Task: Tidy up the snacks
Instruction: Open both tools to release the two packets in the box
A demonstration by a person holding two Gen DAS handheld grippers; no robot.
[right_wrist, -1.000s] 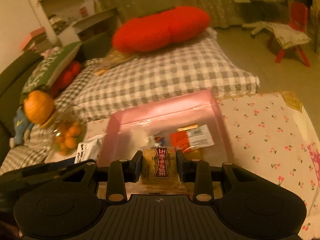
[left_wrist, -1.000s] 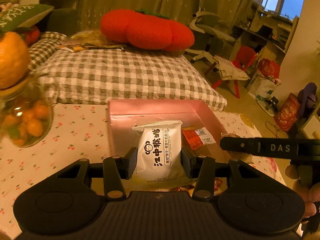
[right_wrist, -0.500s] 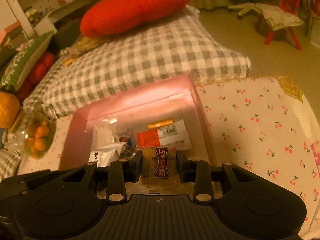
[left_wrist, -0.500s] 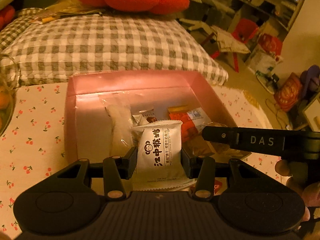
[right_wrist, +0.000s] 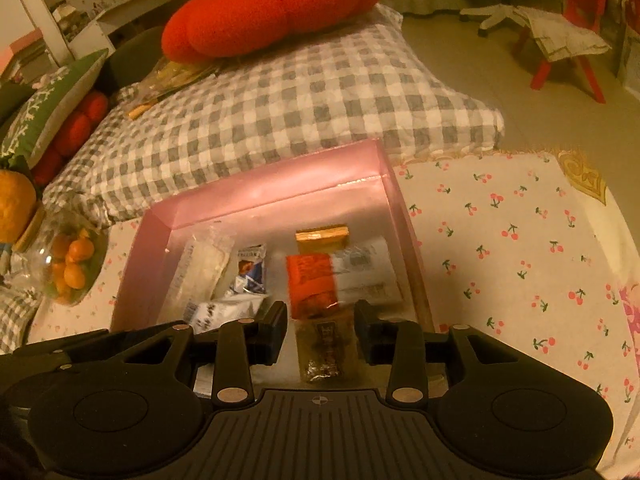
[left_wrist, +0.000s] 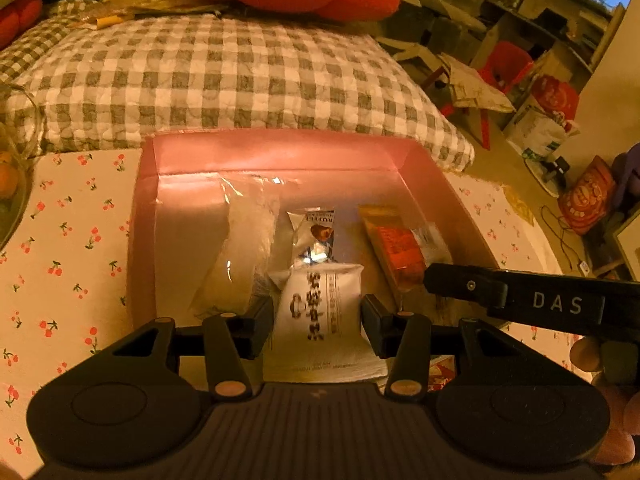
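While the pink box (right_wrist: 276, 192) holds wrapped snacks — an orange packet (right_wrist: 310, 280) among them.

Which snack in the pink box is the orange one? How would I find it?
Look in the pink box on the cherry-print cloth. On its floor, toward the right wall, lies the orange packet, just past the right claw. It is the only bright orange wrapper, with a gold bar beyond it and blue-and-white and pale packets to its left.
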